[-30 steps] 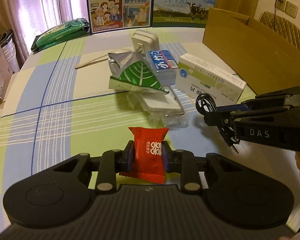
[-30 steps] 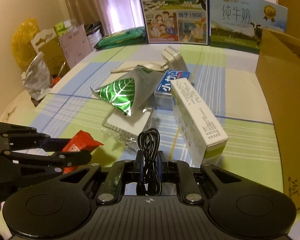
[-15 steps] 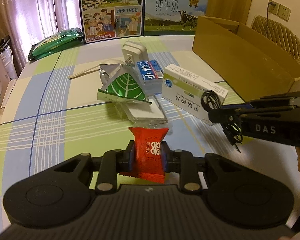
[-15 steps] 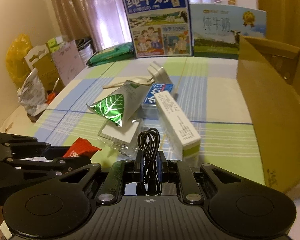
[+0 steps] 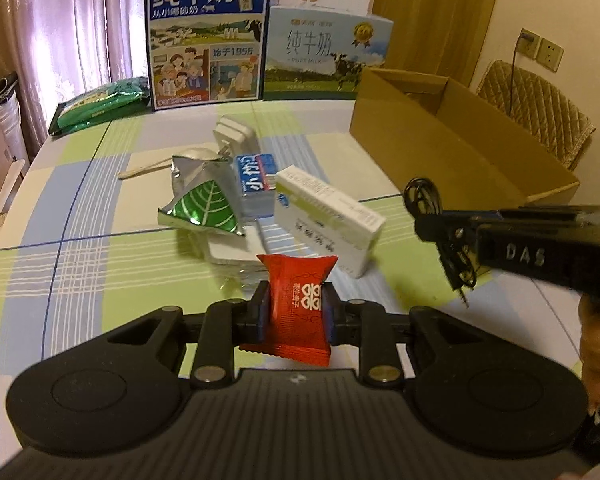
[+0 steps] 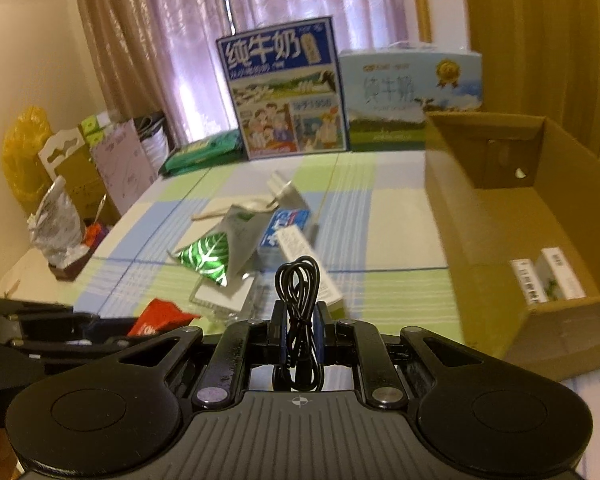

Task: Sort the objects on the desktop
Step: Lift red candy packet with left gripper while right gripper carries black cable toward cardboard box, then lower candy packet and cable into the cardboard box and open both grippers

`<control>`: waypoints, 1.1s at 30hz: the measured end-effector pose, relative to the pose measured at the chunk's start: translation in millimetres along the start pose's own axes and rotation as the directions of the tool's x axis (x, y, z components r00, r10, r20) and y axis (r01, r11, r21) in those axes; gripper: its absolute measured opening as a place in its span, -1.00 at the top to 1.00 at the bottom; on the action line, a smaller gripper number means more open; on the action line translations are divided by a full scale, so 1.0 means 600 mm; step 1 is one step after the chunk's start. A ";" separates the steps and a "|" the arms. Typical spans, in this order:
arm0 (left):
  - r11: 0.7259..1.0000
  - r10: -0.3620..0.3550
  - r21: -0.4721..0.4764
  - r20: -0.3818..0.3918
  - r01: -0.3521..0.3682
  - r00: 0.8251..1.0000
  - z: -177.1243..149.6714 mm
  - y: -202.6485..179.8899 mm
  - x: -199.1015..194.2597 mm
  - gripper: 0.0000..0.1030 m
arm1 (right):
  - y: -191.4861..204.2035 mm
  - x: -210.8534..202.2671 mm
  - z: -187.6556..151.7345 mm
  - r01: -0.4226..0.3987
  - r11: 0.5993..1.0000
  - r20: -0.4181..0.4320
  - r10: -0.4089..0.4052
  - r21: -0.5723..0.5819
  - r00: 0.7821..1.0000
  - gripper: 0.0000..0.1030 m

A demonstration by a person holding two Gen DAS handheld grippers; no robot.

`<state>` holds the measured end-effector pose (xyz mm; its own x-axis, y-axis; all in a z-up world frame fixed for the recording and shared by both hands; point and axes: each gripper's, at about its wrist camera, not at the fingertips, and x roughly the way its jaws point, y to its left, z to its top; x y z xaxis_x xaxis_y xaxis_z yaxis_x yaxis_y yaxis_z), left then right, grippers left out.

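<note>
Candy in a red crinkled foil wrapper [image 5: 300, 302] sat clamped between the jaws of the left gripper [image 5: 296, 312], held above the checked tablecloth [image 5: 80, 248]. Beside it, the right gripper [image 6: 299, 336] was closed on a coiled black cable [image 6: 298, 292], also off the table. Both loads looked mid-carry. To the right stood the open brown cardboard box [image 6: 500, 240], with two small white packets [image 6: 546, 280] already inside. On the cloth remained a white-and-green carton [image 5: 324, 216], a green leaf-print foil pouch [image 5: 202, 204] and a blue-and-white pack [image 5: 254, 174], bunched together. Next, each tool likely needed swinging over the box rim before releasing.
</note>
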<state>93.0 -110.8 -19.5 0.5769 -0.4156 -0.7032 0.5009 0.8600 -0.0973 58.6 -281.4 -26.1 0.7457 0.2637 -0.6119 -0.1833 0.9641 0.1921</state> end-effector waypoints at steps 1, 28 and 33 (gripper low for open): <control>1.000 0.001 0.007 0.003 -0.001 1.000 0.003 -0.006 -0.005 0.59 | -0.005 -0.009 0.006 0.006 1.000 0.009 -0.006 0.002 1.000 0.81; 0.972 -0.191 0.148 0.041 0.183 0.981 0.183 -0.289 0.047 0.59 | -0.302 -0.164 0.102 0.201 0.969 0.097 -0.216 0.145 0.972 0.81; 0.968 -0.207 0.146 0.018 0.202 0.978 0.196 -0.320 0.093 0.59 | -0.336 -0.148 0.104 0.202 0.967 0.077 -0.216 0.156 0.973 0.81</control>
<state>104.8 -333.7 42.7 0.4724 -0.5900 -0.6548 0.6961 0.7054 -0.1334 69.4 -500.9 37.4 0.8145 0.0463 -0.5783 0.0735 0.9806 0.1819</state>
